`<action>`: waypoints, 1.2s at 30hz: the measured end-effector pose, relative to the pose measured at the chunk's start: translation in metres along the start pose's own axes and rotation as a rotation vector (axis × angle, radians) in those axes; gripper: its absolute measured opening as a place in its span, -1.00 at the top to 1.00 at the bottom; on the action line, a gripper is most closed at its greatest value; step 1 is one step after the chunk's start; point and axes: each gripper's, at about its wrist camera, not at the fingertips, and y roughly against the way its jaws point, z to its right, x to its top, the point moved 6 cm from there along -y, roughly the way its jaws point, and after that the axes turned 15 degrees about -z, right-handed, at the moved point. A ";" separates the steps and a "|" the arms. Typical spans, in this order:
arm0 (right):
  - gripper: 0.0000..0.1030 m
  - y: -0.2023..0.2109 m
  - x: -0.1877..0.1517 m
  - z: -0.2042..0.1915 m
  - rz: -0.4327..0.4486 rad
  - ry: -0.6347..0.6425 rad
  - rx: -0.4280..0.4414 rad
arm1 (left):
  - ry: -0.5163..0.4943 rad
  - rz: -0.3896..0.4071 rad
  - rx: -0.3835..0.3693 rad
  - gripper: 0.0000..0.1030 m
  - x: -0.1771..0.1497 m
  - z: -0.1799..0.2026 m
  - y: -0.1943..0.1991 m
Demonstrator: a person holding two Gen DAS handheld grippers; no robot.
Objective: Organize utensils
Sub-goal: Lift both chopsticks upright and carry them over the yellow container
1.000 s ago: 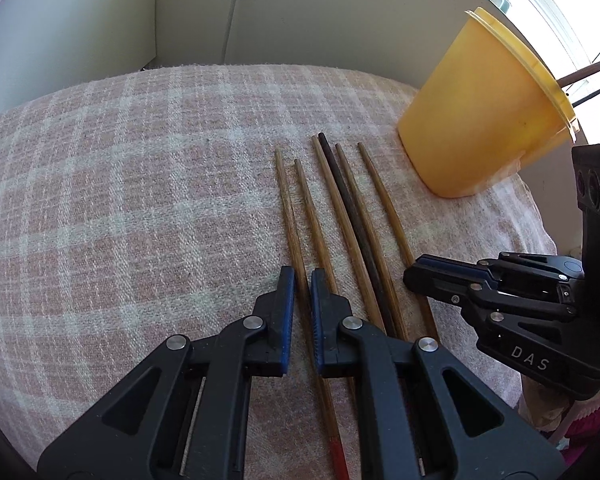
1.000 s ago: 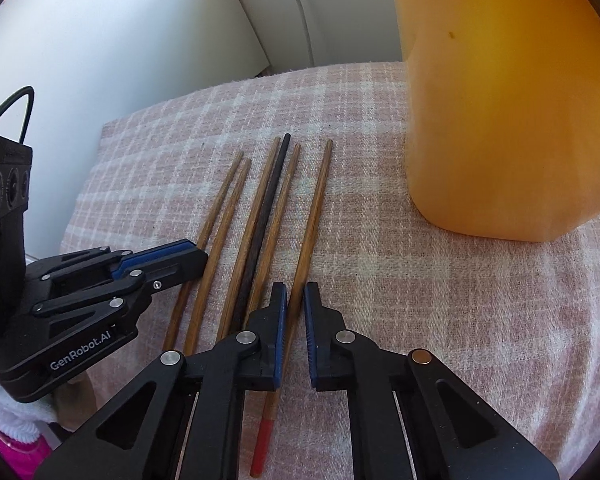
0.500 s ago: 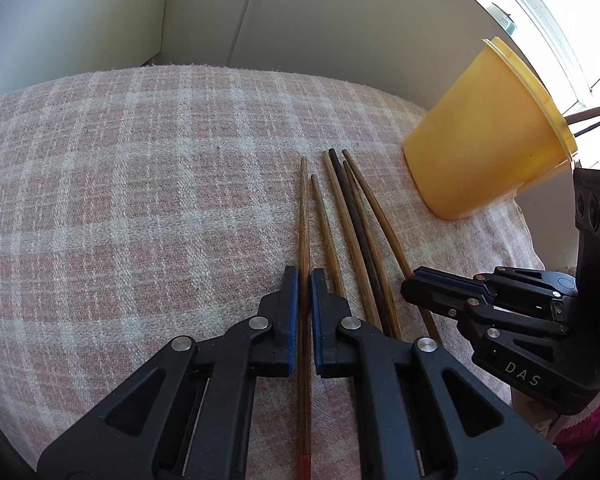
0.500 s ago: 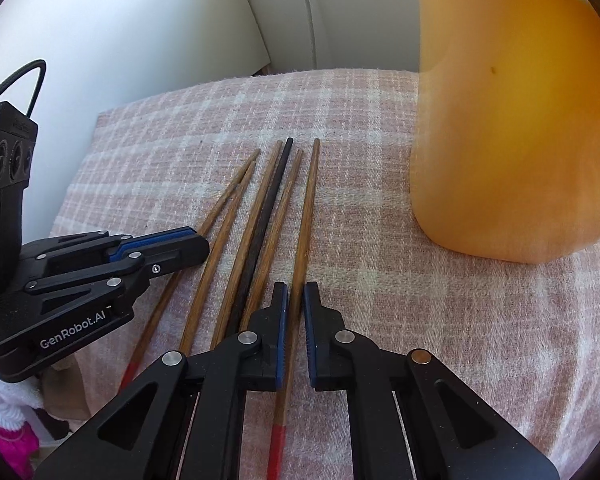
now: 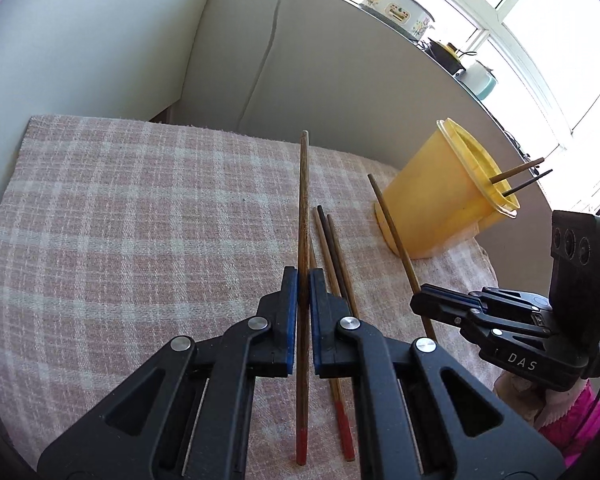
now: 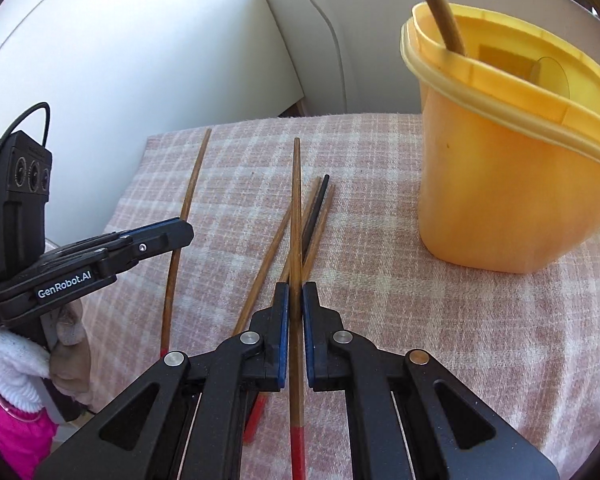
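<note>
My left gripper (image 5: 303, 276) is shut on a brown chopstick with a red end (image 5: 303, 200), held off the cloth. My right gripper (image 6: 296, 292) is shut on another red-ended chopstick (image 6: 296, 200), also raised. Each gripper shows in the other's view: the right gripper (image 5: 418, 300) with its chopstick (image 5: 392, 224), the left gripper (image 6: 184, 232) with its chopstick (image 6: 188, 192). Several chopsticks (image 5: 332, 248), one of them dark, lie side by side on the cloth between the grippers. A yellow plastic cup (image 6: 500, 200) stands at the right with two chopsticks (image 5: 516, 170) leaning in it.
A pink plaid cloth (image 5: 140, 220) covers the table. White cabinet panels (image 5: 320, 80) rise right behind it, with a rice cooker (image 5: 396, 8) and a bright window beyond. A gloved hand with a pink sleeve (image 6: 12, 400) holds the left gripper near the cloth's edge.
Both grippers have risen from the cloth, each carrying one chopstick up out of the row. The cup's open top has come into view.
</note>
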 end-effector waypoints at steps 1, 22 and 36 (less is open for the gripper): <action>0.90 0.005 -0.002 -0.001 0.014 0.008 0.003 | -0.007 0.010 0.006 0.92 -0.001 0.001 0.005; 0.90 0.126 -0.027 0.014 0.362 0.082 0.037 | -0.155 0.189 -0.055 0.92 0.007 0.105 0.063; 0.89 0.172 0.000 0.060 0.498 -0.013 0.028 | -0.169 0.255 -0.101 0.92 0.054 0.138 0.071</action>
